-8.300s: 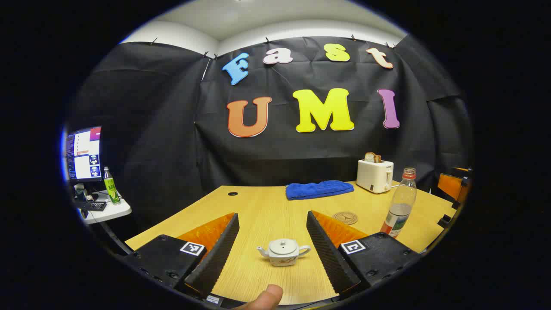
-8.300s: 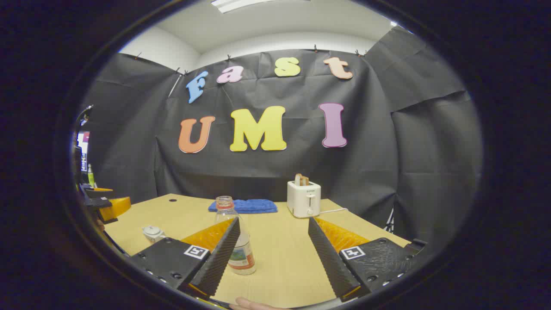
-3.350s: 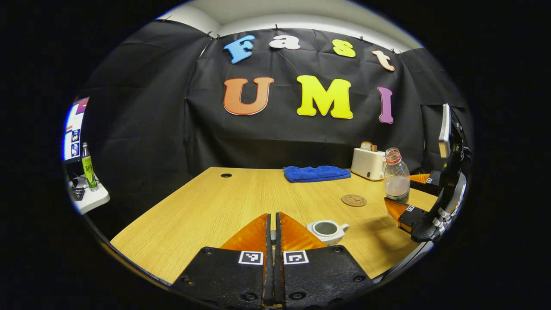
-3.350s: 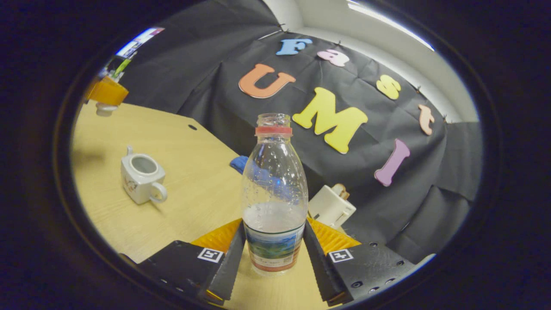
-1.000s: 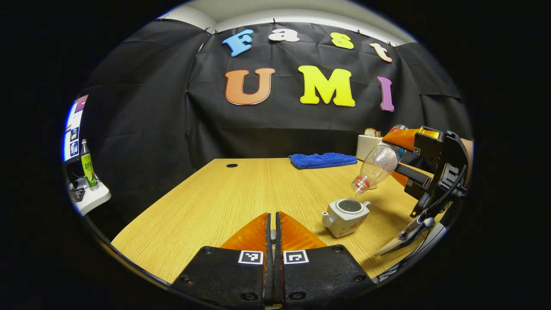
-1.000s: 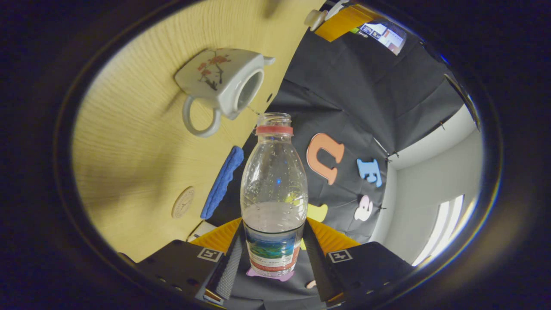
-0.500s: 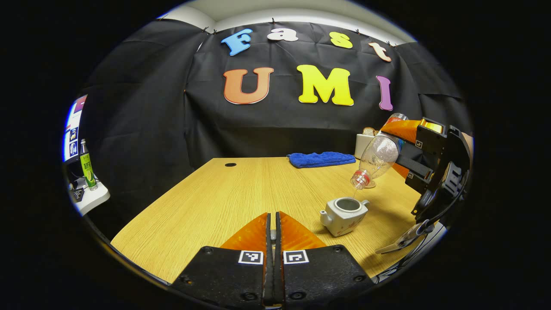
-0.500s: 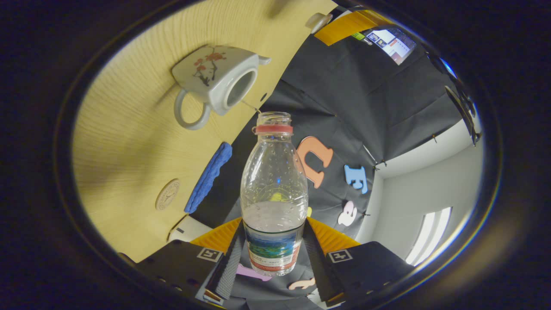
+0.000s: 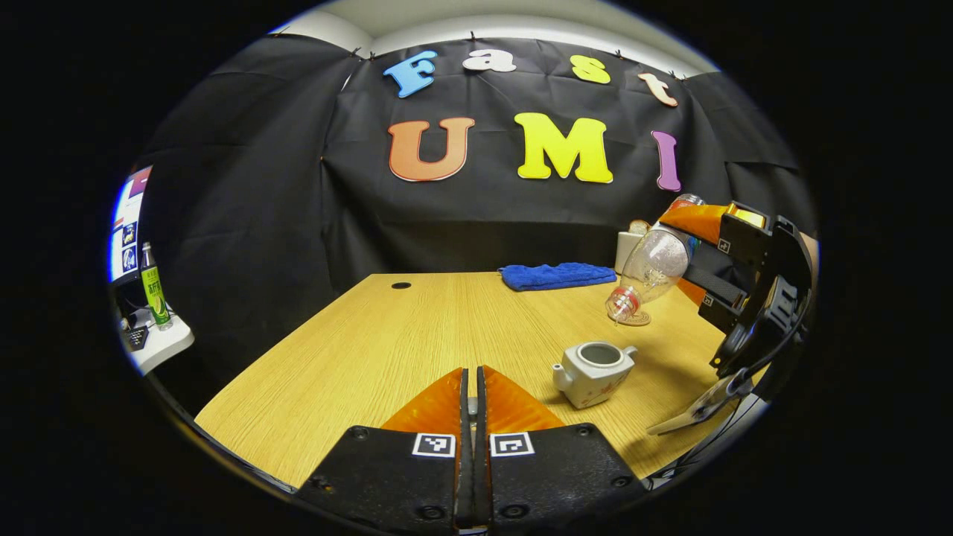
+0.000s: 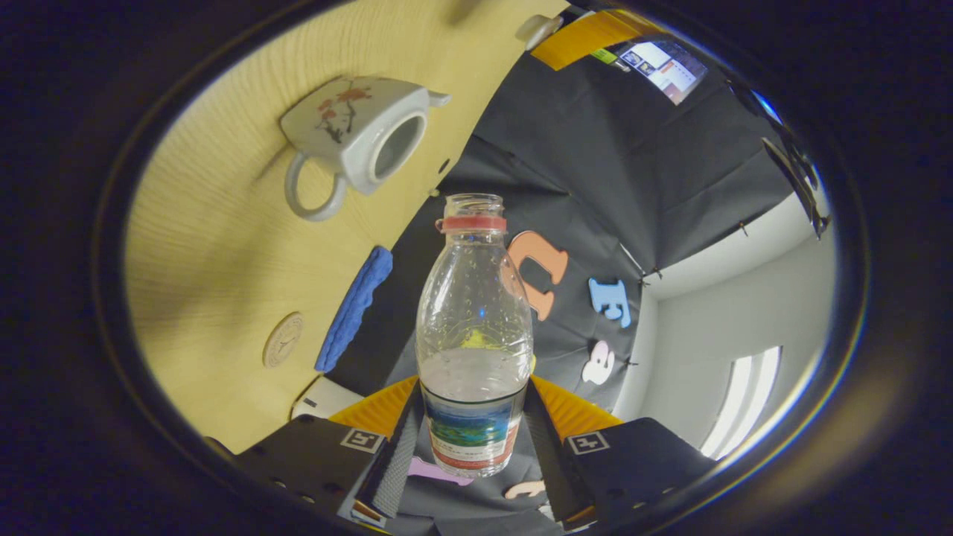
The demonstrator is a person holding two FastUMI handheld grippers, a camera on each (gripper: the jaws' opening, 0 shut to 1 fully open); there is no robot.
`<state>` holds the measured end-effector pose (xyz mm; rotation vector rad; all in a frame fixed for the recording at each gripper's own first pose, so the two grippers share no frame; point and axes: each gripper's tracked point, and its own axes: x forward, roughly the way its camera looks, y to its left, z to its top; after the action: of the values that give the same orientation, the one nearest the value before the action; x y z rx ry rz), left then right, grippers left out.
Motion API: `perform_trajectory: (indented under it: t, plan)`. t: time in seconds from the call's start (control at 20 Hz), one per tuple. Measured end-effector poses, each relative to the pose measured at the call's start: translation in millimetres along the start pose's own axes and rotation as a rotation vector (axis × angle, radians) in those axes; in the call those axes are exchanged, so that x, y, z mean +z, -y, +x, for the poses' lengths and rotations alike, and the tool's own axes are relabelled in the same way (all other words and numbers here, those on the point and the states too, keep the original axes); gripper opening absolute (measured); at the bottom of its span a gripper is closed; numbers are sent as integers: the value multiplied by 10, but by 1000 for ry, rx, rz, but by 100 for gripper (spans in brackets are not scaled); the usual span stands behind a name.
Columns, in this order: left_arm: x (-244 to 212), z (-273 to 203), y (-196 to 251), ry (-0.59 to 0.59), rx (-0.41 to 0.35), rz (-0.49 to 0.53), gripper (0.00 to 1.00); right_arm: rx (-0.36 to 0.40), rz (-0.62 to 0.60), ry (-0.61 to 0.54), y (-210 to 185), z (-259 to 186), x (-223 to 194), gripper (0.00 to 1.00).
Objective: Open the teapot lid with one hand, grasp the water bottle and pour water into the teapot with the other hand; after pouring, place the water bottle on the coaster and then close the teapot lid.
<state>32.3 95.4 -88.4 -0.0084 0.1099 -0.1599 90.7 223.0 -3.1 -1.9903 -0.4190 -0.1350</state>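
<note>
Right gripper [image 10: 470, 447] clamping water bottle [image 10: 474, 335], mouth now clear of open teapot [image 9: 593, 363]; left gripper [image 9: 469, 402] clenched on lid [image 10: 534, 28].

Right claw [image 9: 689, 249] tilts water bottle [image 9: 651, 269] above open teapot [image 9: 593, 363]

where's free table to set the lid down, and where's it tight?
Free: the broad bare stretch of the table left of the teapot, from the near edge to the round hole. Tight: the far right, where the blue cloth, coaster, toaster and the right gripper with the tilted water bottle cluster.
</note>
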Motion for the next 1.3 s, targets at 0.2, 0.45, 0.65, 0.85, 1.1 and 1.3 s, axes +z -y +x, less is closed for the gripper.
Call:
perform_trajectory:
  t: [0.2,0.45,0.65,0.85,1.1,1.3]
  plan:
    - [-31,-1,-41,-16,11,11,3,43,118,-18,-120,4,-11,75]
    - [-34,10,22,-20,-2,20,3,134,292,-68,-357,18,-66,74]
    - [-95,55,154,-47,-31,3,4,199,488,-111,-444,41,-161,74]
    - [-164,114,217,-81,-28,12,3,269,655,-139,-506,121,-245,77]
    - [-222,184,252,-111,-16,0,3,329,909,-161,-634,165,-329,77]
    - [-135,211,290,-104,2,5,3,378,1204,-202,-743,357,-451,77]
